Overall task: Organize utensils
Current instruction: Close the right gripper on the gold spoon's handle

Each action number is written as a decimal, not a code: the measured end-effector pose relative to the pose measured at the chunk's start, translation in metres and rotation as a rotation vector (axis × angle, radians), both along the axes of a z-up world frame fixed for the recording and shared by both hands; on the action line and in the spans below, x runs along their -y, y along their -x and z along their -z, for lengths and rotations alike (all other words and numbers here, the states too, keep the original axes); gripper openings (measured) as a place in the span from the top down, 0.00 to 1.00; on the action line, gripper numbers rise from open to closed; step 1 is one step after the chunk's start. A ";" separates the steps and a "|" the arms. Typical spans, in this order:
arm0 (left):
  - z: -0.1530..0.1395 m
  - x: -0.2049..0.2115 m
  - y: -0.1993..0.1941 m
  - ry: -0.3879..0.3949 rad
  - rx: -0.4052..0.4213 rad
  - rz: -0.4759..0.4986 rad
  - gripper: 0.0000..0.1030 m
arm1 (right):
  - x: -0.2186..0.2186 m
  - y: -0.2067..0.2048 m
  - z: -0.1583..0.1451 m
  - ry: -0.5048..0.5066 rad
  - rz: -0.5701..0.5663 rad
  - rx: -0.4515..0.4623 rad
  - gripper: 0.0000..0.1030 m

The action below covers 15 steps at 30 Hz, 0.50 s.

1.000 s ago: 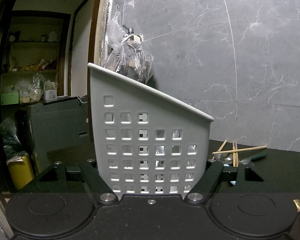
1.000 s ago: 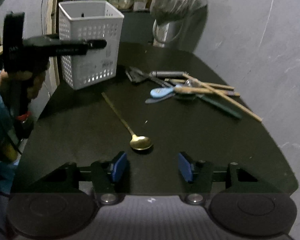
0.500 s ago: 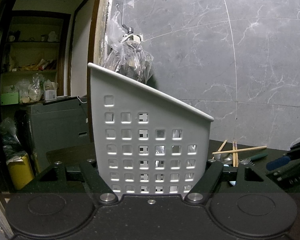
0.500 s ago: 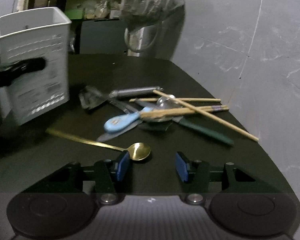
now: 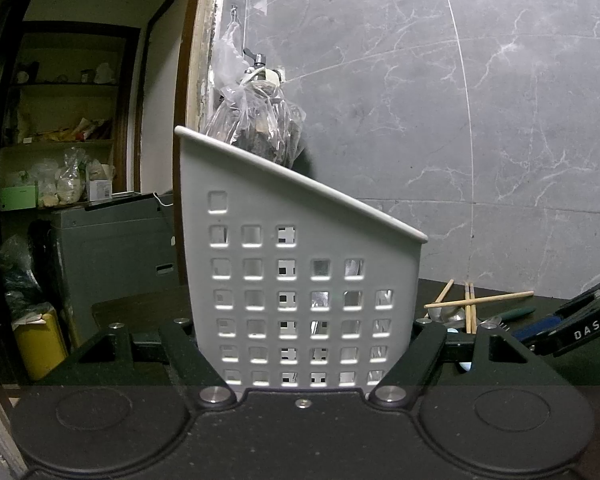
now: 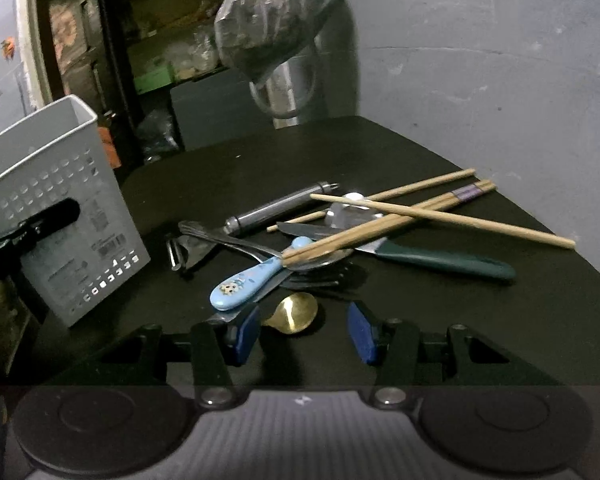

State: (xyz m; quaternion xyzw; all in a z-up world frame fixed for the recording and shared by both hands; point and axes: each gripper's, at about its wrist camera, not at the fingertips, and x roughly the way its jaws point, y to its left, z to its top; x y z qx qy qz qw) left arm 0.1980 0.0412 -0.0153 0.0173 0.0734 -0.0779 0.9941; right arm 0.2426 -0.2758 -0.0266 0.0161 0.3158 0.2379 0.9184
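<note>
Right now the gold metal spoon's bowl (image 6: 292,313) lies between the wide-open right gripper (image 6: 304,330) pads (handle hidden, running toward the camera); the left gripper (image 5: 306,356) braces the perforated white plastic caddy (image 5: 300,280).

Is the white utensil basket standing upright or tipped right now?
Tipped. In the right wrist view the white basket leans, its base edge lifted off the black table, with the left claw shut on its lower wall.

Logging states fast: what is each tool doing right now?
Left tool: shut on the white perforated plastic utensil basket.
Right tool: open, holding nothing; the gold metal spoon lies between its fingers.
</note>
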 end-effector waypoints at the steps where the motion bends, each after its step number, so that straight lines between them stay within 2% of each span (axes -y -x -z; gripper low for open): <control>1: 0.000 0.000 0.000 0.000 0.000 0.000 0.26 | -0.002 -0.001 0.000 0.006 -0.010 0.002 0.47; 3: 0.000 0.000 0.000 0.000 0.000 0.000 0.26 | -0.008 -0.002 0.000 0.035 -0.025 0.012 0.51; 5: 0.000 0.000 0.000 0.000 0.000 0.000 0.26 | -0.013 0.001 0.000 0.074 -0.040 0.032 0.64; 9: 0.000 0.000 0.000 0.000 0.000 0.000 0.26 | -0.015 0.002 0.000 0.077 -0.051 0.034 0.83; 15: 0.000 0.000 0.000 0.000 0.000 0.000 0.26 | -0.015 0.004 0.000 0.067 -0.068 0.034 0.89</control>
